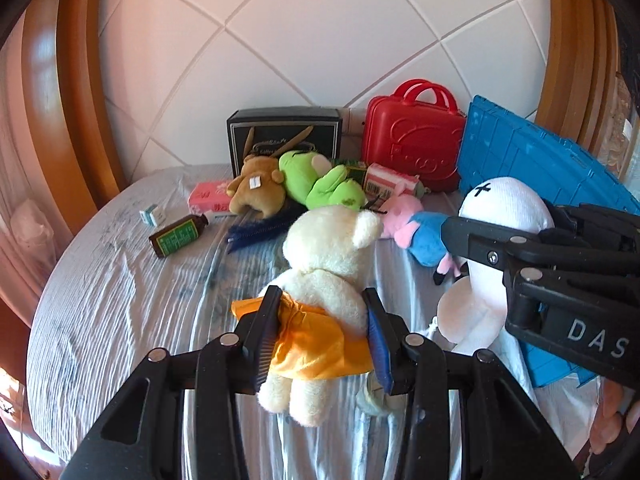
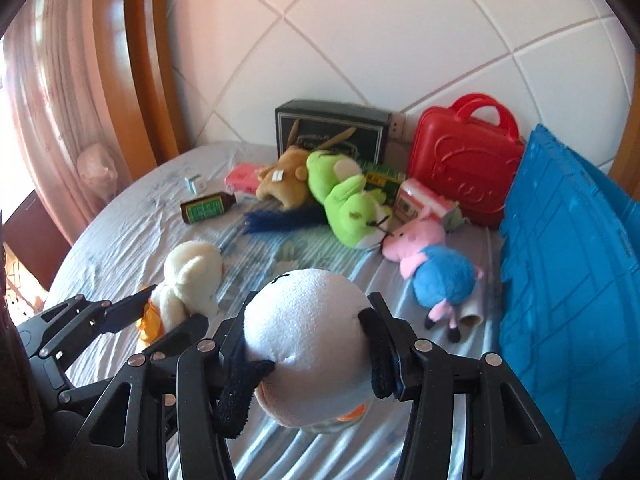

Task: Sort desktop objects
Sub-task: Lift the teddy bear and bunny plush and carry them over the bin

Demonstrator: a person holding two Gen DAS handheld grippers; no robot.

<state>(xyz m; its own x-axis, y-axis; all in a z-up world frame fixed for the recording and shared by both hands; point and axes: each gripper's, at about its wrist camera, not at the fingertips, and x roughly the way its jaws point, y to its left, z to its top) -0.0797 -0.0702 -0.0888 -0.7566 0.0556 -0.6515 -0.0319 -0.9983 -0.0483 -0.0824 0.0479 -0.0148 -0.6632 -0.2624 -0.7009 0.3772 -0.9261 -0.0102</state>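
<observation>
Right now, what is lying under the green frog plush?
Under the green frog plush a dark blue fuzzy item sticks out to the left, and a green box shows behind it. How far either reaches beneath is covered by the frog.

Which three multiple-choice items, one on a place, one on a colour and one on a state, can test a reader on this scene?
1. Where does the brown bottle lie?
A. on the light cloth
B. inside the red case
C. on top of the black box

2. What colour is the cream bear's skirt?
A. green
B. orange
C. blue

3. What does the right claw do?
A. hangs open and empty
B. grips the white plush dog
C. grips the pink pig

Key: 1 A, it rests flat on the cloth; 2 B, orange fabric shows between the left claw's fingers; 3 B, both fingers press the dog's head.
</observation>
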